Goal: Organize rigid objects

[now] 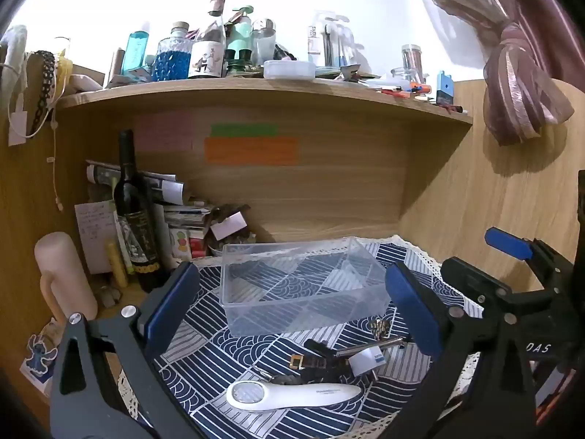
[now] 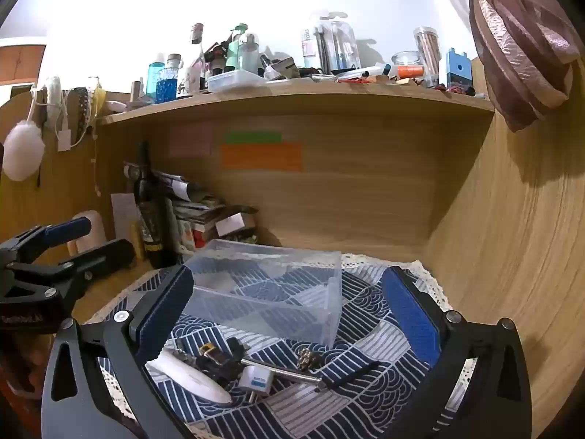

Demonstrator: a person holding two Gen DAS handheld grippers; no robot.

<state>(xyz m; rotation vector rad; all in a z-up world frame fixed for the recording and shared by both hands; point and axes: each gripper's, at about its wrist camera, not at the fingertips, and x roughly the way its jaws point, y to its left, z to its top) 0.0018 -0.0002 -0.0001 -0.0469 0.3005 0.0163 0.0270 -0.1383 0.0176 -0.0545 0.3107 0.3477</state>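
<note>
Two close wrist views, both facing clear box [image 1: 303, 285].

Left gripper [image 1: 292, 300]: dark grey-black frame arms showing triangular cutouts, round silver screws sitting at the pivots, long blue ribbed pads [image 1: 172, 303] lining the jaws. Right gripper [image 2: 289, 311]: same build, matte dark arms carrying silver screw heads near the pad bases, blue textured pads [image 2: 409, 314] running along the inner faces. Relative to the left gripper, the right unit is showing off to its right side in the left wrist view as black linkages with small screws, a blue pad tip, and partial white lettering reading "DAS". In the right wrist view the other unit's black body is bearing blurred white text, unreadable.
</note>
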